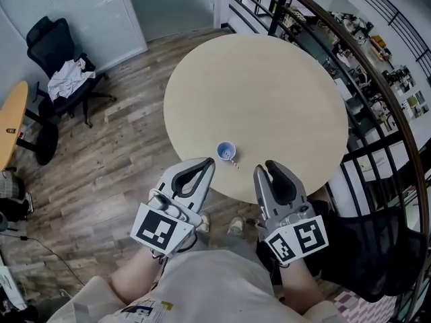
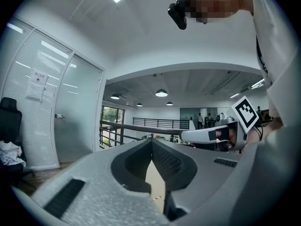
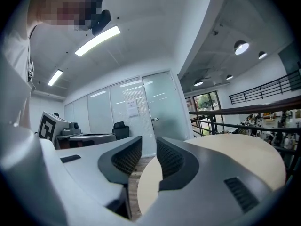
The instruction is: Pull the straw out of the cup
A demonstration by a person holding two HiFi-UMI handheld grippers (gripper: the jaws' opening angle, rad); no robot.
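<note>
Grey left gripper (image 1: 208,162) hovers at the worktop's (image 1: 269,99) near edge, jaws met at the tips on nothing. Between our grippers, slightly farther, stands the blue cup (image 1: 226,151); a thin piece, likely the straw (image 1: 234,162), lies just right of it. Right gripper (image 1: 268,166): jaws slightly apart, empty. We judge the pull done.

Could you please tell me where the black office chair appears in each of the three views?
Head view: black office chair at upper left, white cloth on it.
Left gripper view: the chair at the far left edge.
Right gripper view: the chair, small, near centre.
Shared landmark: the black metal railing.
</note>
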